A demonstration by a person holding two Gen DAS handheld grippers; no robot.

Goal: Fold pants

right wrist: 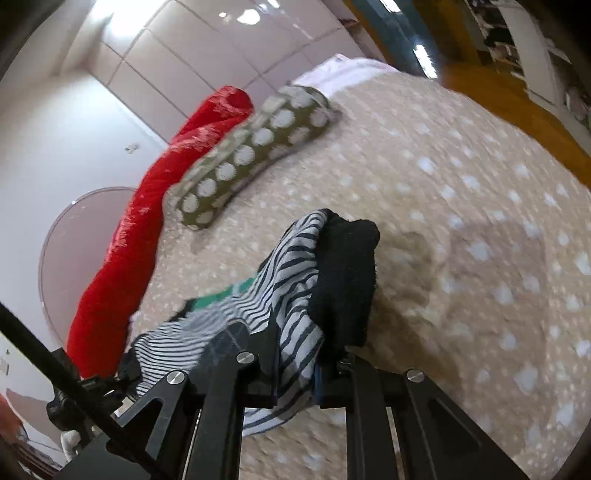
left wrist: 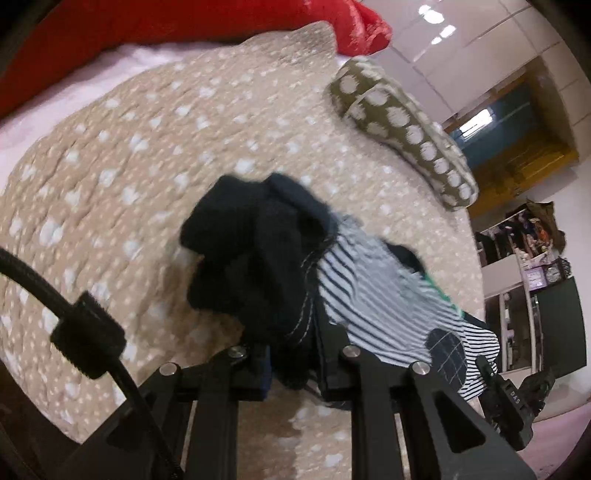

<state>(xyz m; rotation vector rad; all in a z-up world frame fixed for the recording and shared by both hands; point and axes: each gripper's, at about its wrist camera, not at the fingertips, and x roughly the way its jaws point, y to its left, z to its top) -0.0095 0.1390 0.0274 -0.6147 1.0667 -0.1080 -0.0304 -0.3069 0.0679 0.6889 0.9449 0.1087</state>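
Left gripper [left wrist: 295, 354] clamped on pants [left wrist: 332, 280], right gripper [right wrist: 295, 362] likewise; cloth bunched lower centre, spanning between grippers above bed [left wrist: 110, 166].

Left hand-held gripper [left wrist: 295, 354] clamped on bunched pants [left wrist: 258, 251], dark fabric with striped lining; beneath, beige spotted bedspread [left wrist: 129, 147]; polka-dot pillow [left wrist: 402, 125] and red cushion [left wrist: 221, 18] beyond.
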